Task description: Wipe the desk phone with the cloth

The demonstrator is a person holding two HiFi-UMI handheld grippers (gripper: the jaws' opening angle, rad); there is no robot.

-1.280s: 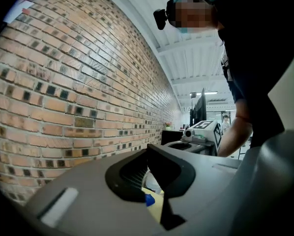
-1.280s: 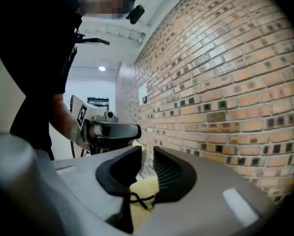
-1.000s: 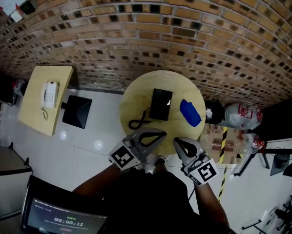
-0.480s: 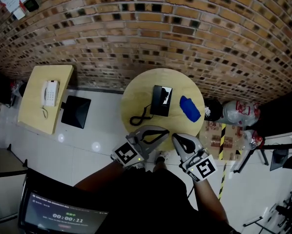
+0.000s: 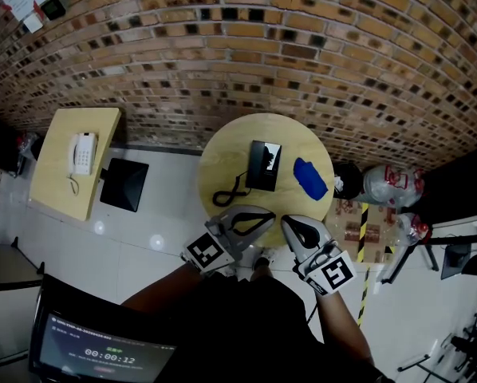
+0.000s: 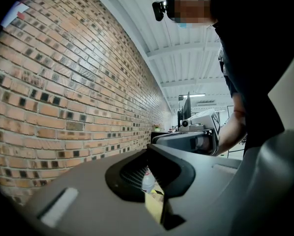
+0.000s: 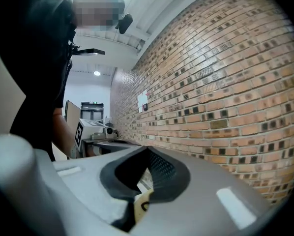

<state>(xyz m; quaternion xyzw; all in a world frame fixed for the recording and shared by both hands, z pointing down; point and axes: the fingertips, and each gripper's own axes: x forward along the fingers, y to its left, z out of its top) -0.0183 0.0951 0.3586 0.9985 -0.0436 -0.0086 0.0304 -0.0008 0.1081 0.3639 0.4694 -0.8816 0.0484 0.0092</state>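
Note:
A black desk phone point(image 5: 263, 166) with a coiled cord point(image 5: 226, 193) lies on the round wooden table point(image 5: 222, 154). To its right on the same table lies a crumpled blue cloth point(image 5: 310, 179). Both grippers hover at the table's near edge, short of the phone and the cloth. My left gripper point(image 5: 270, 216) has its jaws together with nothing between them. So does my right gripper point(image 5: 287, 224). The left gripper view and the right gripper view each show closed jaws pointing up at the brick wall, with a sliver of table through the gap.
A second, square table point(image 5: 59, 174) at the left carries a white phone point(image 5: 81, 153). A black flat square point(image 5: 125, 183) lies on the floor beside it. Clear plastic bags point(image 5: 394, 188) and boxes sit right of the round table. A screen point(image 5: 103, 349) is at bottom left.
The head view has shifted a little. Both grippers stay shut at the table's near edge, nearly where they were.

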